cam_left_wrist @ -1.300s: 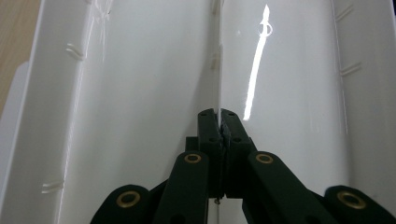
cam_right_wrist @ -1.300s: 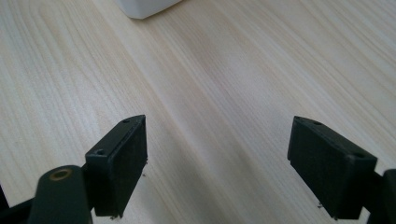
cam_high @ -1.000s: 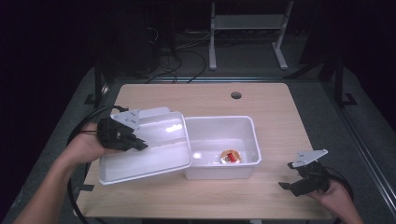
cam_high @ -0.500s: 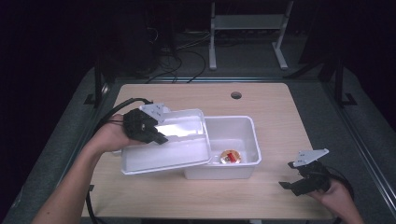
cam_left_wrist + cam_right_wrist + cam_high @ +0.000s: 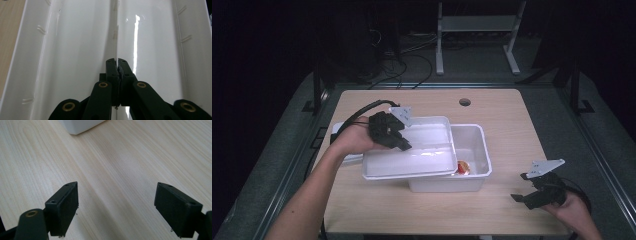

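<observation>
Lid (image 5: 412,152) clamped in left gripper (image 5: 404,145), partly over white box (image 5: 477,155)

Left hand-held gripper (image 5: 404,145) jaws clamped shut, right hand-held gripper (image 5: 524,187) jaws apart

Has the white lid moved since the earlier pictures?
Yes. The left tongs have carried the lid rightward, over the white container, now covering most of it.

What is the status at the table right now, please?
Left tongs shut on lid, above bin. Right tongs open. Nothing in the way.
</observation>
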The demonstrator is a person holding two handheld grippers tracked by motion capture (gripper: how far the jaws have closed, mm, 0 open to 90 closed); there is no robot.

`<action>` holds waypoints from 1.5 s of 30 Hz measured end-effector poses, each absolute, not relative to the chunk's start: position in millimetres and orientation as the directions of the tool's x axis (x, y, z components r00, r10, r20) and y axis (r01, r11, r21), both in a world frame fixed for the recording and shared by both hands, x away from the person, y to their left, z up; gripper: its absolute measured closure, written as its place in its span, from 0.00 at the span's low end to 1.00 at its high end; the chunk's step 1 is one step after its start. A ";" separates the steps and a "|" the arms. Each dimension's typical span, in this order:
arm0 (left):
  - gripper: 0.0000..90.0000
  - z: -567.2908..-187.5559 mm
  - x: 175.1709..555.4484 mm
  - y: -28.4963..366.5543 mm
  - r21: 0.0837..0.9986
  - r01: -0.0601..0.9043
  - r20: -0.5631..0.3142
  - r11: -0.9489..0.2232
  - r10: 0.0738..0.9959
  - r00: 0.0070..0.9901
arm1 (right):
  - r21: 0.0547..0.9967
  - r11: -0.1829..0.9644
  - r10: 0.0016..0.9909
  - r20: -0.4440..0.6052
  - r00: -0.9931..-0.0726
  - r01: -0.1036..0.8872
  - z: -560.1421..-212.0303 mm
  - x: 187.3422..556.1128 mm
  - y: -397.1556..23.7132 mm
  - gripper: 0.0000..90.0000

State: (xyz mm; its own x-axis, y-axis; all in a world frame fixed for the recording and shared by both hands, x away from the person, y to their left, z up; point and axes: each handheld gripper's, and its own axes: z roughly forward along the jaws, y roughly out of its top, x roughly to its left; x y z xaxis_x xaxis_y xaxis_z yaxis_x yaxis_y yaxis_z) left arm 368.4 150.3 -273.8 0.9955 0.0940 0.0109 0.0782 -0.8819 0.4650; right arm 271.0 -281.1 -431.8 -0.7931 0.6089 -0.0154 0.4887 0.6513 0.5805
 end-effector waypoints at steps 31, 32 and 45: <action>0.99 -296.8 391.3 81.2 0.478 0.046 -0.004 -0.877 0.051 0.999 | 0.593 0.637 0.613 -0.005 -0.790 0.491 -430.6 269.2 -286.9 0.21; 0.99 -297.3 391.8 80.2 0.480 0.046 -0.005 -0.876 0.050 0.999 | 0.593 0.638 0.614 -0.005 -0.790 0.492 -430.7 269.3 -286.9 0.21; 0.99 -305.9 393.4 65.0 0.475 0.037 0.001 -0.879 0.043 0.999 | 0.599 0.633 0.615 -0.002 -0.789 0.492 -429.8 268.2 -288.1 0.22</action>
State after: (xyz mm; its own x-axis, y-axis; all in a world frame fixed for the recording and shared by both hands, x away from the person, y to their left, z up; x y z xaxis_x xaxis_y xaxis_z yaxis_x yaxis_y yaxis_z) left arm 393.4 65.0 -305.9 0.9991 0.0432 0.0014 0.0374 -0.8791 0.4753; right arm 268.2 -288.1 -429.8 -0.7886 0.6149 -0.0022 0.4915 0.6326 0.5985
